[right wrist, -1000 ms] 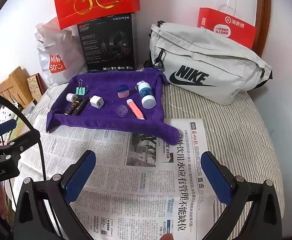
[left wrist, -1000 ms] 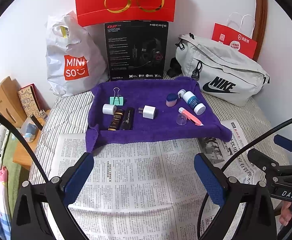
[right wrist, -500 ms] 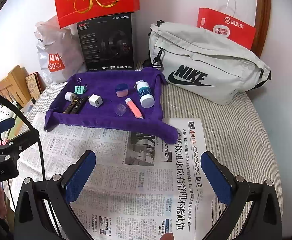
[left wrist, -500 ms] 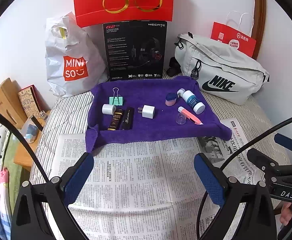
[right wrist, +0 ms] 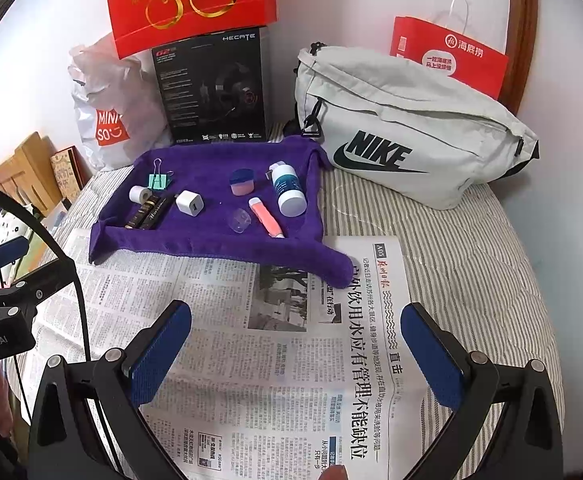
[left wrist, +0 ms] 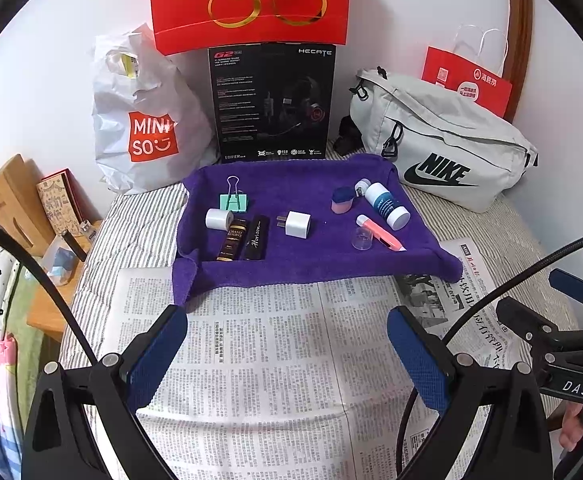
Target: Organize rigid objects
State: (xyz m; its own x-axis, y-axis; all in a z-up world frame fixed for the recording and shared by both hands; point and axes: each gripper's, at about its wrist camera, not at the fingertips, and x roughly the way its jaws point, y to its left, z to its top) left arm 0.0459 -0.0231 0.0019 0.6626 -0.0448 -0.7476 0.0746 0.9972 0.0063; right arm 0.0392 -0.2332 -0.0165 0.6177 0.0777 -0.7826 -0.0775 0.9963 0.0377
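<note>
A purple cloth (left wrist: 311,256) (right wrist: 195,240) lies on the bed, carrying small items. In the left wrist view these are a green binder clip (left wrist: 233,200), a white roll (left wrist: 218,219), two dark tubes (left wrist: 243,240), a white charger plug (left wrist: 297,224), a pink-and-blue cap (left wrist: 341,200), a white bottle (left wrist: 385,205), a pink pen (left wrist: 379,234) and a clear cup (left wrist: 362,238). My left gripper (left wrist: 287,354) hangs open over the newspaper (left wrist: 275,360), well short of the cloth. My right gripper (right wrist: 297,354) is open too, over the newspaper (right wrist: 291,360), nothing between its fingers.
Against the wall stand a white Miniso bag (left wrist: 143,120), a black headset box (left wrist: 273,104) with a red gift bag (left wrist: 251,0) on top, a grey Nike bag (left wrist: 443,144) and a red paper bag (left wrist: 467,84). A wooden side table (left wrist: 51,280) sits left of the striped bed.
Both grippers have drifted slightly; the scene sits a little differently in each view. Nothing on the cloth has moved, and both stay open.
</note>
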